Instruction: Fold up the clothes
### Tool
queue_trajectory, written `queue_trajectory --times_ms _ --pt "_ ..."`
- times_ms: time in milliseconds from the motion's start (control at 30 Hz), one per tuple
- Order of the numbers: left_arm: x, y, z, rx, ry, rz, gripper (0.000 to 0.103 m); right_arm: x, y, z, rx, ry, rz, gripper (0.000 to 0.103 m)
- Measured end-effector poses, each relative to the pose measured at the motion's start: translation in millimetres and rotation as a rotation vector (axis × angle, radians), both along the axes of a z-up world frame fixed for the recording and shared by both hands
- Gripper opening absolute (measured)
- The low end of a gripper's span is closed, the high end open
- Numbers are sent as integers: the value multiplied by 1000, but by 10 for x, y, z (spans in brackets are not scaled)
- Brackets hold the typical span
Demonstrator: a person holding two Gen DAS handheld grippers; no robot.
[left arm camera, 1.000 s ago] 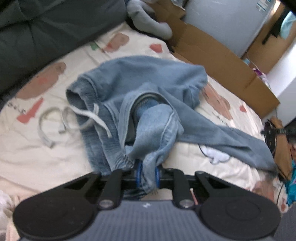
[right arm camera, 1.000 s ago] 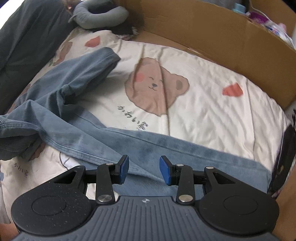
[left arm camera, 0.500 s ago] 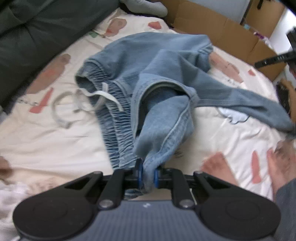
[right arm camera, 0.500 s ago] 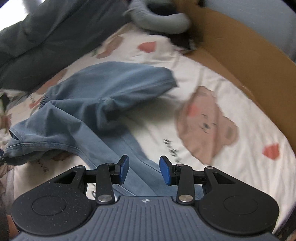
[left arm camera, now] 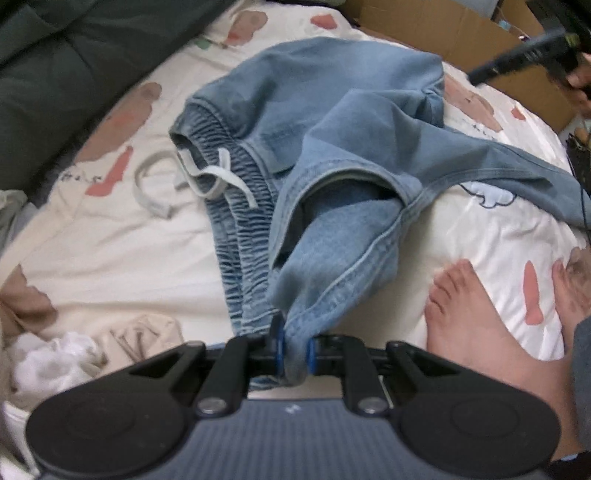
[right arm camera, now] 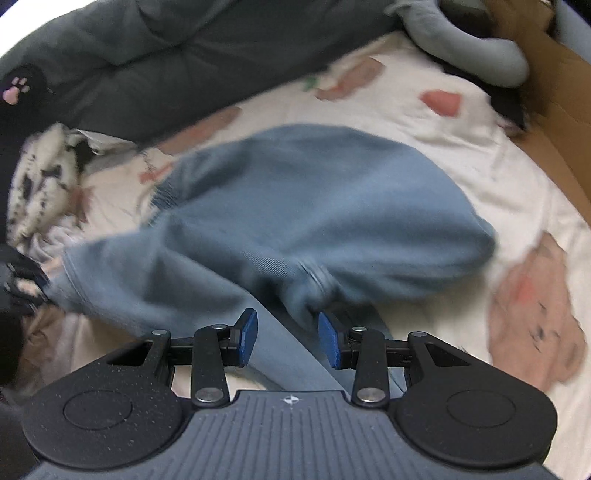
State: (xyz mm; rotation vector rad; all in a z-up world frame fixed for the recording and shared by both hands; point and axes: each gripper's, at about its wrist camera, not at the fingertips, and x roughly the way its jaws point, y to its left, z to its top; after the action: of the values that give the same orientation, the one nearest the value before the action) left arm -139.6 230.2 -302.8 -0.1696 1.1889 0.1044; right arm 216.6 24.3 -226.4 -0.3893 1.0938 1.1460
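My left gripper is clenched on a fold of the jeans' hem, the blue pads pinching a thick bunch of faded denim between them. My right gripper hangs with its jaws parted over one trouser leg; nothing sits between its blue pads, and the cloth below is blurred. Just beside my left gripper, my bare feet press into the bed cover.

The jeans lie crumpled in the middle of the bed, light blue and soft-washed, with pale stitched seams. From my grip a leg opening rises like a tunnel, its lighter inner side showing. Next to it the elastic waistband puckers in fine ridges, and a flat white drawstring loops across it. One leg trails off toward the bed's right edge.

The bed cover is cream, smooth and slightly quilted, printed with brown bears and coral shapes. Near the bed's left edge lies a heap of white and beige cloth. Farther off, a dark grey padded cushion runs along the far left side, and brown cardboard stands at the far right edge.
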Motion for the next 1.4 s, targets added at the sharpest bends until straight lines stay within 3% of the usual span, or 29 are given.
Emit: queue_trajectory --times_ms 100,233,400,667,767,833,1033,1167,1400 --pt "-8 12 46 -15 7 20 16 4 278 -44 32 27 18 44" --pt "-40 92 165 -47 21 54 26 -87 640 -88 95 33 51 43" --pt "-99 212 464 -77 66 64 29 -145 937 -184 143 58 49 44" --pt "131 663 761 -16 29 180 37 -115 1091 -268 156 87 62 44" --pt "281 778 722 9 0 225 43 -139 1079 -307 145 92 74 43" --pt "375 848 665 20 -20 248 53 -162 1060 -368 130 104 77 44" --pt "726 1032 364 54 -53 327 53 -254 1063 -585 68 118 94 44" --pt "935 1134 188 147 -80 385 52 -322 1040 -693 42 121 113 44" --pt "1184 1379 -117 170 -93 391 58 -394 938 -782 -5 138 135 44"
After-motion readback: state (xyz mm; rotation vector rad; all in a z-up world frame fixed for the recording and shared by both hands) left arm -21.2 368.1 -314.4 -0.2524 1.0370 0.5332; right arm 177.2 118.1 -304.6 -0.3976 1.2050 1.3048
